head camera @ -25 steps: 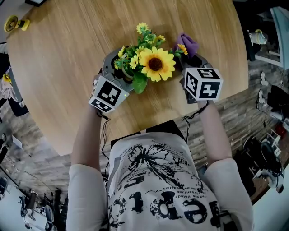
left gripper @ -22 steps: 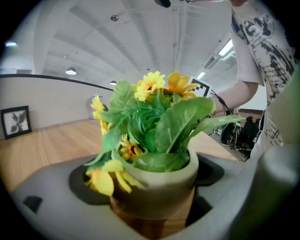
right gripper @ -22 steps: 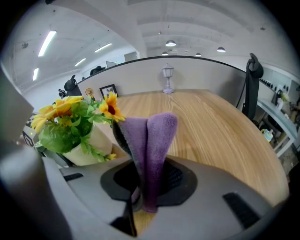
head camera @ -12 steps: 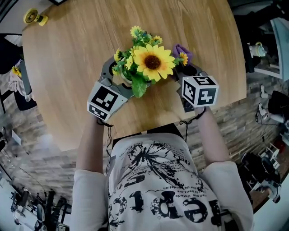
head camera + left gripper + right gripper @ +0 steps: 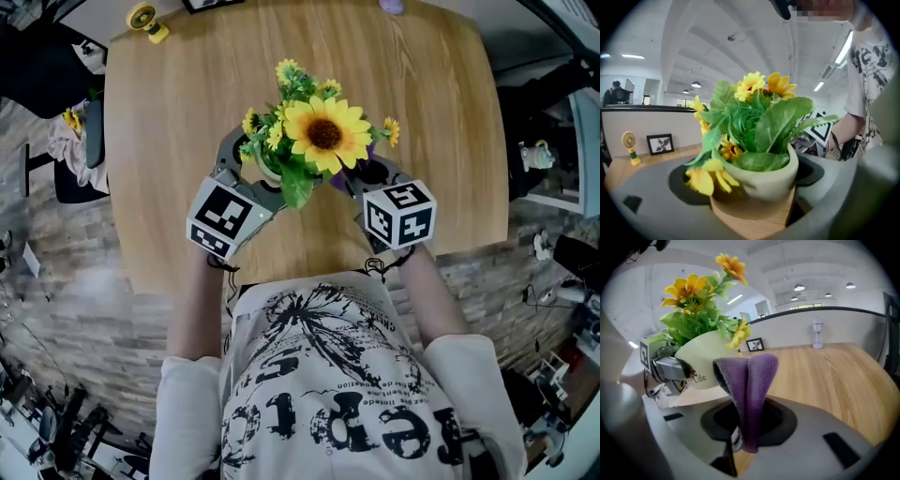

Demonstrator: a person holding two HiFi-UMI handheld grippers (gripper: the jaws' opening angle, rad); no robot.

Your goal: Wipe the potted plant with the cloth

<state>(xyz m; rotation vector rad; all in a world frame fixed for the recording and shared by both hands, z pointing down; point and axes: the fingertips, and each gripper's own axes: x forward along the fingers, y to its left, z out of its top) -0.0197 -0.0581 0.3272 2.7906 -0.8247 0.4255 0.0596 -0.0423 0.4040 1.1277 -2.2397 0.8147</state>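
Left gripper [image 5: 249, 167]: jaws were clamped wide on the cream pot of the potted plant [image 5: 761, 176], held over the wooden table [image 5: 159, 141], long axis near upright, sunflower turned upward. Right gripper [image 5: 360, 174]: jaws were closed on the folded purple cloth [image 5: 750, 385], just beside the pot. A small yellow fan [image 5: 143, 17] and a picture frame [image 5: 660, 144] were noted at the far edge.

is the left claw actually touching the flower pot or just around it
Touching. The left gripper view shows the flower pot clamped in the left claw, its sides pressed against both pads.
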